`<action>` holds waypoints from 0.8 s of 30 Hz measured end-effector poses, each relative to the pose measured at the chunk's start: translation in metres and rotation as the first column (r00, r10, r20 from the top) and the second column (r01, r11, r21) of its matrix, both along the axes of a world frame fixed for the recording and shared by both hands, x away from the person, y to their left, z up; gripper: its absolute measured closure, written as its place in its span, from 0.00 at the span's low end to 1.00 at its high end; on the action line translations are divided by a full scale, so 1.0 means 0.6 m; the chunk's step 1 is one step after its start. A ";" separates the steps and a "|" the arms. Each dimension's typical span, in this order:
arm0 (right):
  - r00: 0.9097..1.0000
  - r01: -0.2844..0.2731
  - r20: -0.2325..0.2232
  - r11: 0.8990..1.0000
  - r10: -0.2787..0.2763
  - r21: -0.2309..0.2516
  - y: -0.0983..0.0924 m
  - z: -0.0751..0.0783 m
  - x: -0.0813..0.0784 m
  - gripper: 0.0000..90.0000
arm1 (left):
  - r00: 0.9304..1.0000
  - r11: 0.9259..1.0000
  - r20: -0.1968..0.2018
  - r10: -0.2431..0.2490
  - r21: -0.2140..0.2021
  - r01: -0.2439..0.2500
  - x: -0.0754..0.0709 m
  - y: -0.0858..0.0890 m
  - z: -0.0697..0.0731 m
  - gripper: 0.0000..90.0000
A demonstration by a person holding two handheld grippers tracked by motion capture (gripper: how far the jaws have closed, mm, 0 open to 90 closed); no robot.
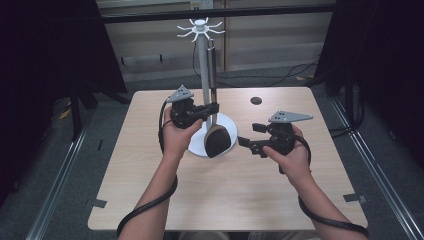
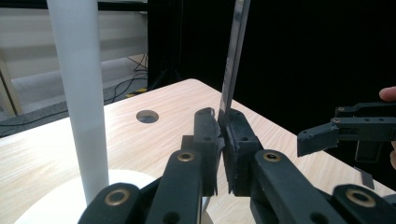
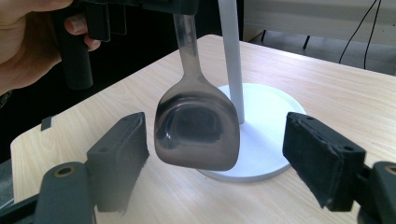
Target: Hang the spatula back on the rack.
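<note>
From the high view, the left tool [image 1: 212, 107] grips the handle of a metal spatula [image 1: 216, 137] that hangs from a white hook stand [image 1: 202, 60], its blade just above the stand's round base [image 1: 231, 127] on the desk [image 1: 150, 165]; the right tool [image 1: 250, 135] waits open beside it, holding nothing. A sideways tug could tip the tall stand. In the left gripper view, the left tool [image 2: 220, 140] is pinched almost shut on the thin handle [image 2: 233, 56], a narrow edge-on hold that could let the spatula twist or slip. In the right gripper view, the right tool [image 3: 215, 154] gapes wide around the blade [image 3: 198, 126] without touching; closing now might knock it against the pole [image 3: 232, 60].
</note>
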State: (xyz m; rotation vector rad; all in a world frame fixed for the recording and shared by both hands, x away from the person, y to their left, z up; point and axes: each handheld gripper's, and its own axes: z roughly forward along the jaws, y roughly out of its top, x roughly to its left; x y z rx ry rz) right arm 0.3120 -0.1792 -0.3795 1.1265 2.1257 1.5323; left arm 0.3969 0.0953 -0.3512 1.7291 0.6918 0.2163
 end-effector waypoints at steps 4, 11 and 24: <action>1.000 0.000 -0.003 1.000 0.000 0.000 -0.001 -0.001 -0.001 0.24 | 1.000 1.000 -0.011 0.006 -0.010 -0.006 0.004 0.003 0.000 0.90; 1.000 0.001 -0.005 1.000 -0.001 0.005 -0.003 -0.003 -0.003 0.24 | 1.000 0.999 -0.014 0.020 -0.024 -0.021 0.007 0.007 0.001 0.82; 1.000 0.002 -0.006 1.000 -0.002 0.002 -0.003 -0.005 -0.004 0.24 | 0.999 0.999 0.012 0.032 -0.009 -0.032 0.007 0.007 0.001 0.69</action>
